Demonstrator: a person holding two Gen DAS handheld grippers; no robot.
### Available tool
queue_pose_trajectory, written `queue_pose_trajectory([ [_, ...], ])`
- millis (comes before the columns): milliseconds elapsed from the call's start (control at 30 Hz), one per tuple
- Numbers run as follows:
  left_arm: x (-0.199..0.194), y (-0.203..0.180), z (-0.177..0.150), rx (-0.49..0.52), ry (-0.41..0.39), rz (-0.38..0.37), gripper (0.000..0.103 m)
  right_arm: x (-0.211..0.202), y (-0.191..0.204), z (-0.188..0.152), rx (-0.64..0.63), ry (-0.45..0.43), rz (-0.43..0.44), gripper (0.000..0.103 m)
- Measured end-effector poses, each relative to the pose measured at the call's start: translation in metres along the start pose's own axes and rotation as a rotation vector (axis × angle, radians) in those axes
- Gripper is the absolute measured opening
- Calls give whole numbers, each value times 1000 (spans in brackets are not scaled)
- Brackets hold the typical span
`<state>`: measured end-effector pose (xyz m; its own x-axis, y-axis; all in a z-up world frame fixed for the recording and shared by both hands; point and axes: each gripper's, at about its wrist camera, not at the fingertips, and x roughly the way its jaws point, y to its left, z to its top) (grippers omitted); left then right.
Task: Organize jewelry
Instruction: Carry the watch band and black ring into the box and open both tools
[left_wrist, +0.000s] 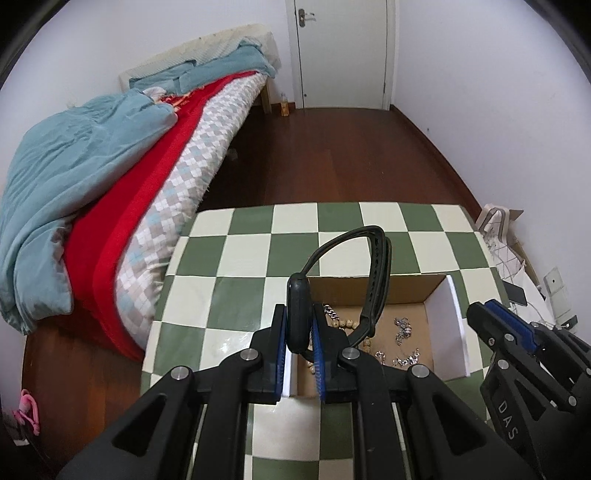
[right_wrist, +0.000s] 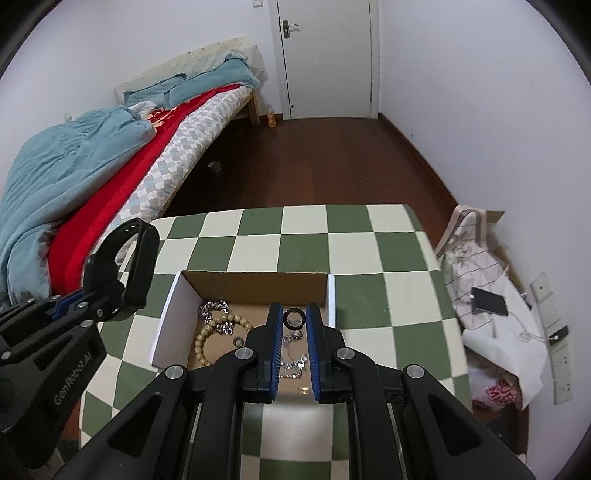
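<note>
Two things are held over the open cardboard box (right_wrist: 255, 284): a black rubber watch (left_wrist: 299, 314) by the left gripper (left_wrist: 299, 332), a small black ring (right_wrist: 294, 318) by the right gripper (right_wrist: 294, 328); dropping in seems next.

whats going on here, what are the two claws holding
A person is sorting jewelry into a cardboard box on a checkered table. The left claw grips a black watch, held above the box. The right claw pinches a small dark ring over it. Beads and chains already lie inside.
</note>
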<state>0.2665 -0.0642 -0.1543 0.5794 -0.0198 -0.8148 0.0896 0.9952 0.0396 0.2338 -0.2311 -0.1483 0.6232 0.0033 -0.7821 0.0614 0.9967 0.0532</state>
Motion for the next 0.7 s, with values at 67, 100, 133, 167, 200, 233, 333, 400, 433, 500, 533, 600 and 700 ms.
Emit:
queue_pose_trajectory([
  [67, 11, -1, 3, 0, 22, -12, 10, 13, -3, 3, 15, 20, 24, 13],
  [100, 17, -1, 4, -4, 37, -25, 10, 20, -5, 3, 21, 32, 32, 13],
  [133, 20, -1, 4, -7, 44, -32, 10, 25, -6, 3, 24, 39, 41, 13],
  [167, 23, -1, 5, -10, 53, -40, 10, 33, -8, 4, 33, 54, 59, 13],
  [200, 27, -1, 5, -17, 63, -55, 10, 38, -9, 4, 40, 64, 70, 13],
  [233, 31, 0, 6, -24, 77, -71, 10, 43, -10, 4, 48, 76, 88, 13],
  [333, 42, 2, 7, -60, 128, -125, 14, 57, -12, 4, 59, 116, 128, 14],
  [400, 43, 6, 7, -91, 139, -154, 16, 62, -12, 3, 64, 135, 144, 14],
  [433, 42, 8, 7, -103, 139, -161, 22, 64, -13, 3, 67, 144, 148, 14],
  [500, 40, 11, 8, -110, 134, -145, 46, 66, -14, 2, 75, 163, 147, 22],
  [533, 37, 15, 9, -122, 123, -132, 72, 65, -14, 2, 74, 164, 138, 42],
  [600, 31, 23, 11, -134, 101, -108, 92, 62, -16, 1, 82, 163, 129, 71],
  [700, 27, 31, 13, -124, 102, -53, 94, 56, -18, 0, 94, 164, 101, 73],
])
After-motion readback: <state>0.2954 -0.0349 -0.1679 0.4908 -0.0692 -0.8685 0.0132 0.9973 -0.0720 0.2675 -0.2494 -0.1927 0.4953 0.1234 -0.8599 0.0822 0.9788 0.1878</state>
